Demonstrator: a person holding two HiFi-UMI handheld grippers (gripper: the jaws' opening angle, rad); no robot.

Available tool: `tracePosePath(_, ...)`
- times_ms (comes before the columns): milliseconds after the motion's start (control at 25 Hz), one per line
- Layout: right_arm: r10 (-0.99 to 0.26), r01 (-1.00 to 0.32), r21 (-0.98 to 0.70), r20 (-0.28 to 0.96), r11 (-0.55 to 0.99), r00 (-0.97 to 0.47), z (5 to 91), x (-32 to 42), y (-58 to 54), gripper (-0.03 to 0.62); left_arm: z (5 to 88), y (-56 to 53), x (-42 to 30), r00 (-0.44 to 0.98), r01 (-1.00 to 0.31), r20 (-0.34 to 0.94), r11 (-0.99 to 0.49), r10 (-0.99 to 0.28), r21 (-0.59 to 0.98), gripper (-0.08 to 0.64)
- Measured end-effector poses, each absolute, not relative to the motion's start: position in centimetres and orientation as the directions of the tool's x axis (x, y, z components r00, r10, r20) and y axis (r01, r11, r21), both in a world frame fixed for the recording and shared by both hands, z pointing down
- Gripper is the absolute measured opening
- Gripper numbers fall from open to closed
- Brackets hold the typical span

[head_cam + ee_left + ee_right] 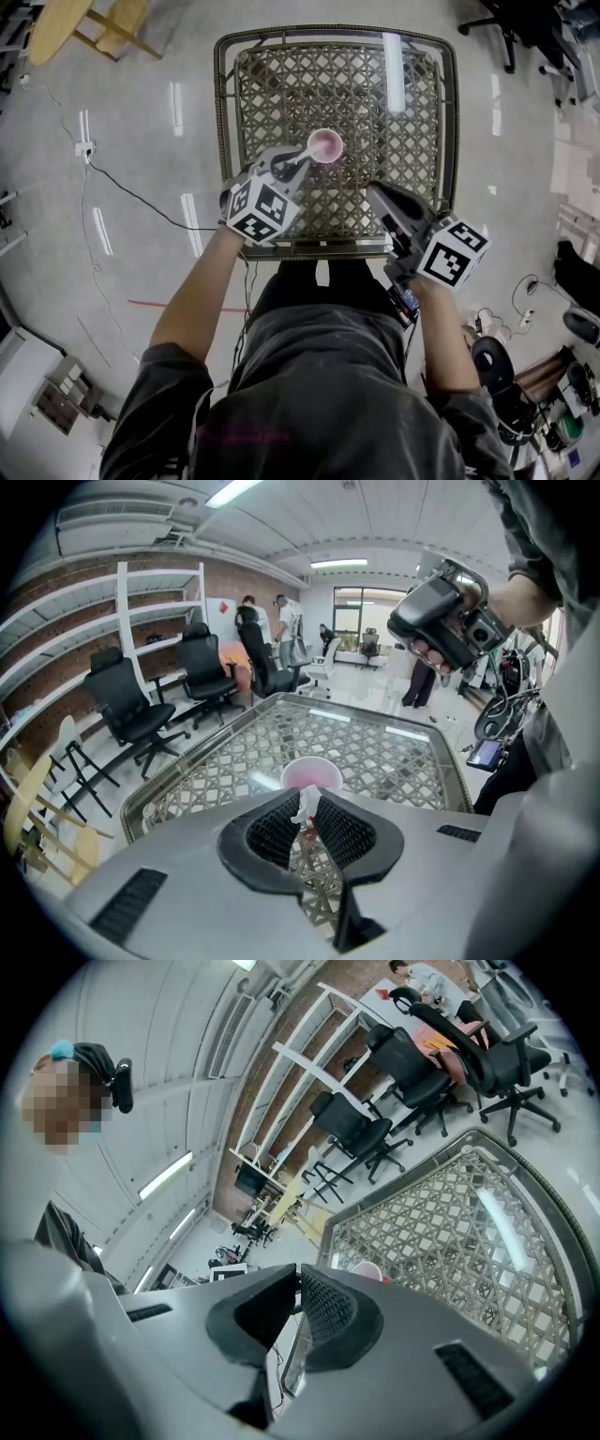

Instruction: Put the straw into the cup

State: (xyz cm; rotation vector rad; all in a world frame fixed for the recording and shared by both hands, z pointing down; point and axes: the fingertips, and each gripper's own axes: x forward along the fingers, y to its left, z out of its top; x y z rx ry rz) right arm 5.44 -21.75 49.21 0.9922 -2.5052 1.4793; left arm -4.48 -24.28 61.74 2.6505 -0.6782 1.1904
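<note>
While the straw (305, 808) is pinched tight by the left gripper (306, 799), the step in hand looks like bringing it over the cup (311, 774). Only a short white bit of the straw can be seen, poking out from between the two jaws. In the left gripper view it stands nearly straight up and down, and its top end leans a little to the right, toward the cup. Which end is the drinking end cannot be told.

The pink cup (325, 146) is seen standing upright, near the middle of the head view, on the glass-topped lattice table (375, 94). Its open mouth faces up. In the head view the left gripper (298, 164) is held just below and left of the cup, very near the rim, and the straw (302, 160) points up and right at it.

The right gripper (377, 192) is held lower and to the right, apart from the cup. Its jaws are pressed together with nothing between them in the right gripper view (297, 1274), where a small piece of the cup (367, 1270) peeks over them.

Next, the straw's end likely has to be lined up over the cup's mouth, tipped down into it, and then let go. The cup is light and could be knocked over, so a soft touch is called for.
</note>
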Motion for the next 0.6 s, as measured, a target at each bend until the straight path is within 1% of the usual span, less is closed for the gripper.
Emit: tracePosePath(600,-0.501,-0.554,-0.763,0.355,0.333,-0.79,48.72,5.73,-21.23,0.017,60.96,-23.9,-4.57,0.578,-0.472,0.738,-0.88,-0.348,-0.045,0.071)
